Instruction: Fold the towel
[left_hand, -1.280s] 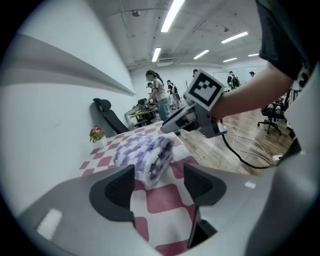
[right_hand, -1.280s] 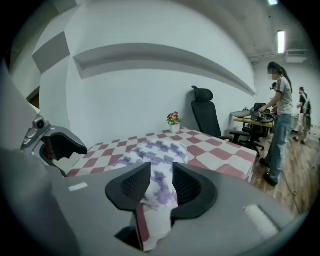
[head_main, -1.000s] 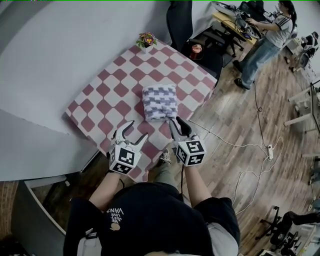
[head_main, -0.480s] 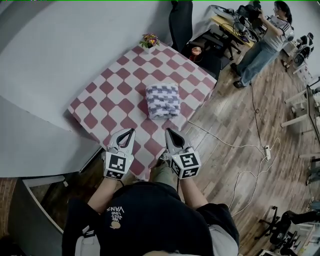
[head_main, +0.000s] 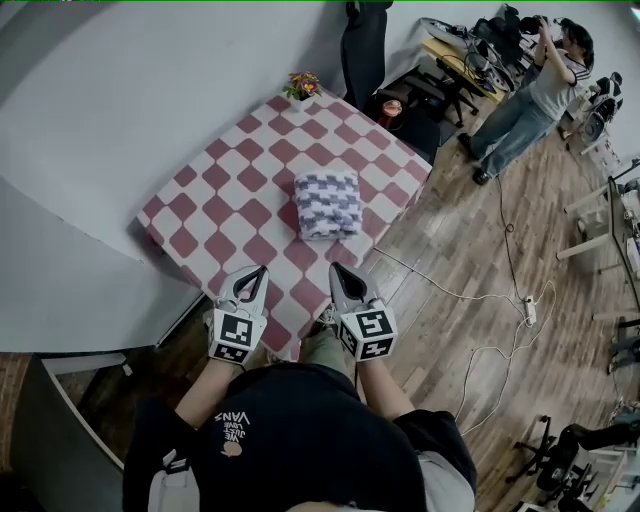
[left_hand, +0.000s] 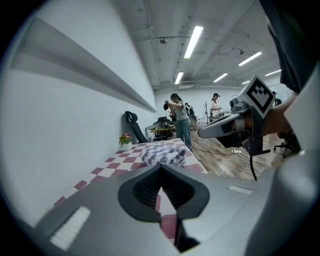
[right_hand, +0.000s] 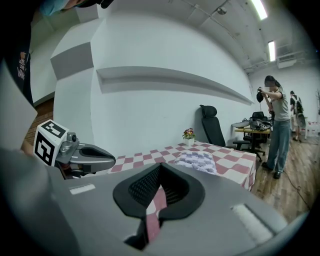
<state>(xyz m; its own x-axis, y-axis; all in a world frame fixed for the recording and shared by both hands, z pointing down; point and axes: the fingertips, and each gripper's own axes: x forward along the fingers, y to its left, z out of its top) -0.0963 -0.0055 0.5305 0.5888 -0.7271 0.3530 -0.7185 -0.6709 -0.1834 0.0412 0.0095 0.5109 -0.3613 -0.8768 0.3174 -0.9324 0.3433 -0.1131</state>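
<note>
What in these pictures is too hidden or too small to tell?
- Towel: underside and fold count, head view; it lies folded on itself.
- Table legs: head view; the checked cloth hangs over them.
- Small red thing beyond the table: head view; too small to name.
- Table's near edge: left gripper view; the left gripper blocks it.

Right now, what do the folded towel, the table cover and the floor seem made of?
Towel: soft, thick cloth, matte, likely terry; its folded edges look rounded and puffy.
Table cover: thin fabric or vinyl, red-and-white checks, hanging over the table edge; which one is unclear.
Floor: wood-look planks with visible grain; solid wood or laminate, cannot tell.
</note>
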